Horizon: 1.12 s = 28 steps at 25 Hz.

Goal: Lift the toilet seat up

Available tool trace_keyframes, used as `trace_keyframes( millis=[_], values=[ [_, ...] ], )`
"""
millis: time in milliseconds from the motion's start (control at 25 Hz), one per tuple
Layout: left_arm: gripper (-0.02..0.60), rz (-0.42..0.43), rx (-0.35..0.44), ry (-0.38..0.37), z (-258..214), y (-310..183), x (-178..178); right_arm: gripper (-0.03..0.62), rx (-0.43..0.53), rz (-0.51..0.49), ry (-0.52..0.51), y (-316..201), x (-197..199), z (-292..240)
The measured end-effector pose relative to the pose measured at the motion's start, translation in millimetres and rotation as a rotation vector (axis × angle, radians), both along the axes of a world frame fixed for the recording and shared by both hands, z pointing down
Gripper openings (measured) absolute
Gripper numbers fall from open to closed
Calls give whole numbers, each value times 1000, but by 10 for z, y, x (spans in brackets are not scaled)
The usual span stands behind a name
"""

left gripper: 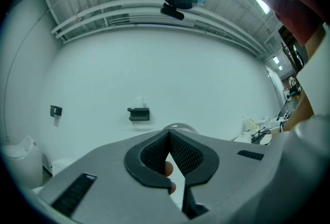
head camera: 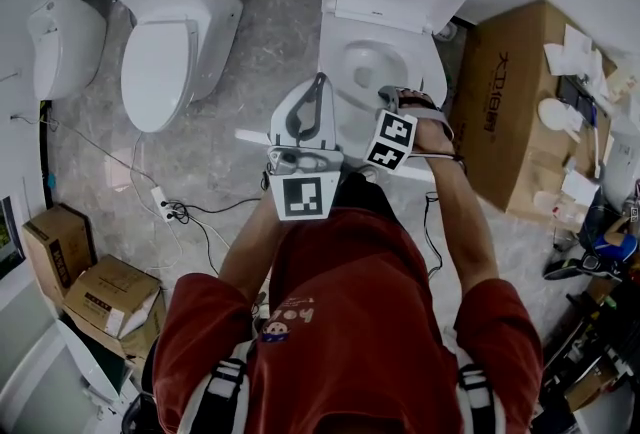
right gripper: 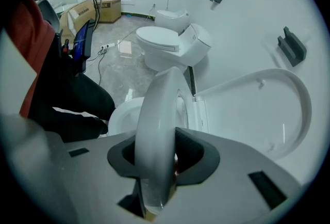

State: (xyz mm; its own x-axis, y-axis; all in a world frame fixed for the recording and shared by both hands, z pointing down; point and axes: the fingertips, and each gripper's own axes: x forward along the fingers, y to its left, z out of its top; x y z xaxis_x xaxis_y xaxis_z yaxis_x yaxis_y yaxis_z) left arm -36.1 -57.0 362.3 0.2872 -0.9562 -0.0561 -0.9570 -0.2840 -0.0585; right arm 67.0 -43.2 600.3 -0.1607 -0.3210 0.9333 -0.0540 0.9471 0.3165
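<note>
The person's two bare forearms are reaching forward out of red sleeves, in the middle of the head view. The right hand [head camera: 432, 134] is bending down at the wrist, so the right gripper [head camera: 390, 100] is pointing steeply down at the toilet bowl [head camera: 345, 62]. Its tongs are clamping the toilet seat [right gripper: 160, 109], which is standing on edge between them, raised off the bowl, low in the centre of the right gripper view. The lid [right gripper: 268, 109] is standing open behind it, at the right of that view.

The left gripper [head camera: 319, 82] is being held level, just left of the bowl, and is facing the bare white wall [left gripper: 154, 73]. Its tongs [left gripper: 168, 134] are closed with tips together and are holding nothing.

Counting in the head view: two grippers; three white fixtures, namely the open toilet at top centre, a closed toilet [head camera: 170, 32] at upper left, and one more white fixture [head camera: 60, 42] at the left edge. There are three cardboard boxes, one large box [head camera: 505, 112] at the right and two small boxes [head camera: 50, 237] [head camera: 110, 297] at lower left.
</note>
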Motion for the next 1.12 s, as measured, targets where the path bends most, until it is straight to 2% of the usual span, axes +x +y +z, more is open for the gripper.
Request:
trace_keyframes(
  millis=[160, 680, 1120],
  values=[
    [8, 1, 7, -7, -44, 10, 30, 114, 40, 0, -4, -81, 13, -77],
    [8, -12, 50, 37, -210, -9, 28, 80, 151, -1, 29, -287, 47, -247],
    [8, 12, 60, 43, -266, -88, 31, 80, 166, 12, 50, -350, 95, -355]
  ],
)
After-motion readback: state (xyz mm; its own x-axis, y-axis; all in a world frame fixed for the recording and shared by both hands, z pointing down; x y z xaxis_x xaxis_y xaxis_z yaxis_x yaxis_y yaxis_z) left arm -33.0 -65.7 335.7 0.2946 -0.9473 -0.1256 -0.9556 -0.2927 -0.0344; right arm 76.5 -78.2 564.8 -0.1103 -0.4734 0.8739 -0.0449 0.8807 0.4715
